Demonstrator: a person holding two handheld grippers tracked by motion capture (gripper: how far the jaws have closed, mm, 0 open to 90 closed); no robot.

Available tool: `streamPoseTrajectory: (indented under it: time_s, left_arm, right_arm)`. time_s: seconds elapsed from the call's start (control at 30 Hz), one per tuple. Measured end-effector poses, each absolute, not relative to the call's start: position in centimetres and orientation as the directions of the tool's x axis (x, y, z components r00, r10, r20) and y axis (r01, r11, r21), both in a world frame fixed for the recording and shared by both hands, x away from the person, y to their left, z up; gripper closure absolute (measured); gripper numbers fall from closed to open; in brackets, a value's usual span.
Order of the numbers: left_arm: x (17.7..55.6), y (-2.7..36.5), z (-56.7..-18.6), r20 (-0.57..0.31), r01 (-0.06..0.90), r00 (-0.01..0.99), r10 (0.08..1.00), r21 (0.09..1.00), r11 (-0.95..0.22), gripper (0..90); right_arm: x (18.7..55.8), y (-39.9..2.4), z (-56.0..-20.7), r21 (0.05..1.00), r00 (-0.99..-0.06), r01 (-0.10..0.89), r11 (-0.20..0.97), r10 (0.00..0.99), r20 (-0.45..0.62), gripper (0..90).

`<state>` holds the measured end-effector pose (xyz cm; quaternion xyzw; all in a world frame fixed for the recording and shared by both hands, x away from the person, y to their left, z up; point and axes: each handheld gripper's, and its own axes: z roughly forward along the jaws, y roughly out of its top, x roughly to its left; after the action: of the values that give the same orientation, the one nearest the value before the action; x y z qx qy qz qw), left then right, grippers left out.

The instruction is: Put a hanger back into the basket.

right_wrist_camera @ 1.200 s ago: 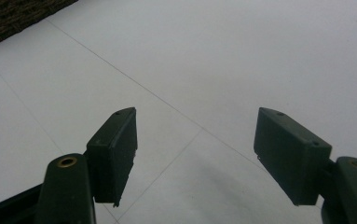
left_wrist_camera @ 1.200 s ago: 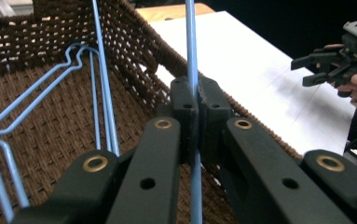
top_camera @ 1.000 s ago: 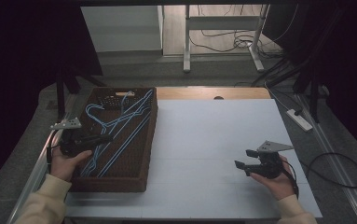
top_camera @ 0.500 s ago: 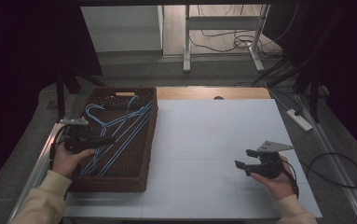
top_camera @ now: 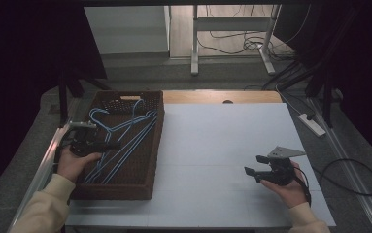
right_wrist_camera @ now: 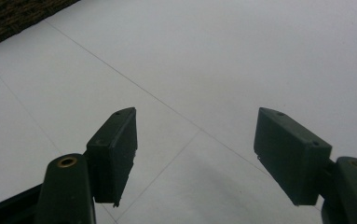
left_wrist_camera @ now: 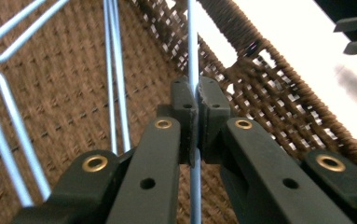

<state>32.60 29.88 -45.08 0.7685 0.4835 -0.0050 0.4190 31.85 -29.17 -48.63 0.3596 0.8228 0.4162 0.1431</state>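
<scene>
Brown woven basket [top_camera: 125,187] at the left of the white bench [top_camera: 212,145], holding a loose pile of blue wire hangers [top_camera: 123,141]. Left tongs [top_camera: 113,144] over the basket among the hangers. Right tongs [top_camera: 253,165] above bare bench at the right, jaws parted.

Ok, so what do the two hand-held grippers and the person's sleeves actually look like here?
Both are black. The left hand-held gripper has flat, blocky fingers on bars with brass-coloured rivets. The right hand-held gripper has rectangular pads and the same brass rivets; in the high view it carries a grey three-cornered plate on top, with a dark cable trailing beside it. The person wears pale cream long sleeves.
</scene>
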Motion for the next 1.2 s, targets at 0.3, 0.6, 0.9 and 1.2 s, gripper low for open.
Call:
streamPoseTrajectory:
  time_s: [0.3, 0.6, 0.9, 1.2]
  left_arm:
    - [33.4, 30.7, -46.6, -0.364, 0.842, 0.379, 0.850, 0.516, -0.155, 84.4]
    - [33.0, 30.9, -45.9, -0.226, 0.811, 0.293, 0.929, 0.574, -0.115, 46.4]
    - [31.4, 30.1, -43.6, -0.223, 0.703, 0.388, 0.894, 0.699, -0.131, 29.1]
    - [28.6, 28.2, -41.8, -0.203, 0.572, 0.510, 0.836, 0.805, -0.153, 25.2]
  right_arm:
    - [31.8, -29.1, -48.6, 0.788, -0.702, 0.470, 0.398, 0.709, 0.061, 31.0]
    - [31.8, -29.1, -48.6, 0.787, -0.702, 0.470, 0.399, 0.710, 0.059, 31.0]
    - [31.9, -29.1, -48.7, 0.784, -0.702, 0.473, 0.401, 0.710, 0.060, 30.9]
    - [31.9, -29.2, -48.6, 0.784, -0.699, 0.476, 0.398, 0.712, 0.063, 30.6]
